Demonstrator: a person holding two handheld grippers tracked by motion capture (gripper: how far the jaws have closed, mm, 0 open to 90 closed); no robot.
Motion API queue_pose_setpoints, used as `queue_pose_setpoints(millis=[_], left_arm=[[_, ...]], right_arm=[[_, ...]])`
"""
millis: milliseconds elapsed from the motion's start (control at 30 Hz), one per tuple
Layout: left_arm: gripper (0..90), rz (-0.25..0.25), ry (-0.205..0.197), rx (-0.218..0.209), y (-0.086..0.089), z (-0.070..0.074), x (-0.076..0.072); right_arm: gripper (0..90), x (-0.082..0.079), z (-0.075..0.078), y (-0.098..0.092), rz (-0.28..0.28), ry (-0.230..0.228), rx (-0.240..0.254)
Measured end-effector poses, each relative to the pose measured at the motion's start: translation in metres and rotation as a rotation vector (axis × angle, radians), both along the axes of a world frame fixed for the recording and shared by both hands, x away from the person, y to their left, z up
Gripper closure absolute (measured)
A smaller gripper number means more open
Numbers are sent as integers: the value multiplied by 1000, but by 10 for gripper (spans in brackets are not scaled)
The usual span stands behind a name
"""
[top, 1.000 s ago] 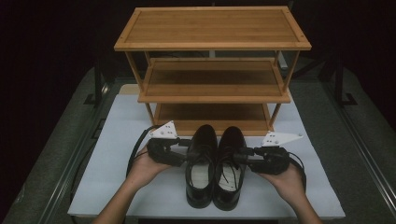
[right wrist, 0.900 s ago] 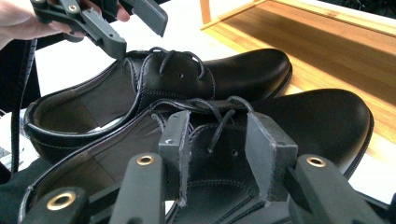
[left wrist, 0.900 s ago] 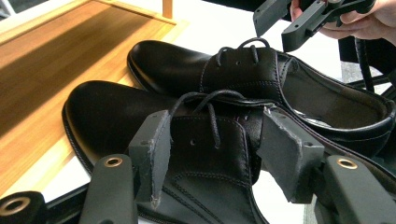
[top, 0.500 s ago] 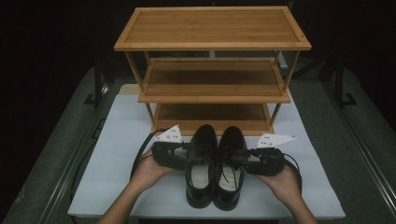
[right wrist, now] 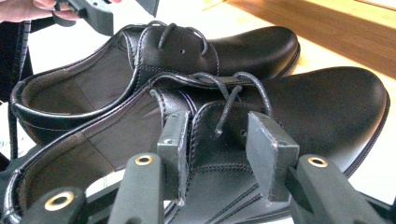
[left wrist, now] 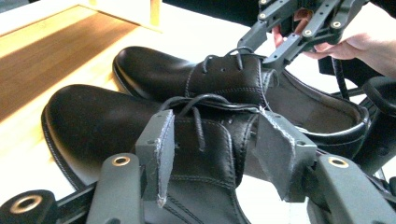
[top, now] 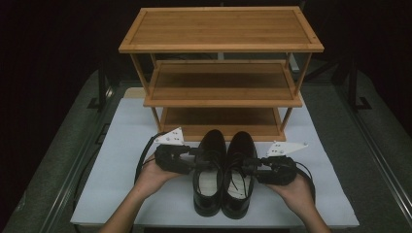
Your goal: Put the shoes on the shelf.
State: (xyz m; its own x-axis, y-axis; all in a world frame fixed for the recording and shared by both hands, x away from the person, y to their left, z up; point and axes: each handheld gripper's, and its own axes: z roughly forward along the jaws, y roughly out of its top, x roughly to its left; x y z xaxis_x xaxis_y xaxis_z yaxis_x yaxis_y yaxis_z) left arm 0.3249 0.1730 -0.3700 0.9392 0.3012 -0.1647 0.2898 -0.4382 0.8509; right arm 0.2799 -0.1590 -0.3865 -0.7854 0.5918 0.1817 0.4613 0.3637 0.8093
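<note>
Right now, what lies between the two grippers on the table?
In the high view, the pair of black shoes stands side by side between the left gripper and the right gripper, toes toward the wooden rack.

A wooden rack (top: 221, 73) with three shelves stands at the far edge of the white mat (top: 116, 145). The mat lies on a grey table (top: 63, 145).

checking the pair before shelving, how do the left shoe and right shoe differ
The left shoe sits at the left tool, the right shoe at the right tool. The left shoe's toe reaches slightly nearer the wooden rack than the right shoe's. Both are glossy black lace-ups, upright, side by side, toes toward the rack.
</note>
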Motion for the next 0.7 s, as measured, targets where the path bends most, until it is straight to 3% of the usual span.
queue_pose_setpoints(millis=[133, 300, 500, 600, 700], left_arm=[[497, 1, 3, -25, 2, 0, 2], [502, -11, -3, 32, -4, -6, -1], [548, -17, -10, 60, -6, -9, -3], [561, -32, 12, -5, 0, -4, -2], [561, -12, -19, 14, 0, -1, -3]], right_arm=[[590, 0, 0, 0, 0, 0, 0], [592, 0, 0, 1, 0, 2, -2], [617, -2, 0, 2, -2, -6, -16], [617, -1, 0, 1, -2, -3, -7], [617, -2, 0, 1, 0, -4, -7]])
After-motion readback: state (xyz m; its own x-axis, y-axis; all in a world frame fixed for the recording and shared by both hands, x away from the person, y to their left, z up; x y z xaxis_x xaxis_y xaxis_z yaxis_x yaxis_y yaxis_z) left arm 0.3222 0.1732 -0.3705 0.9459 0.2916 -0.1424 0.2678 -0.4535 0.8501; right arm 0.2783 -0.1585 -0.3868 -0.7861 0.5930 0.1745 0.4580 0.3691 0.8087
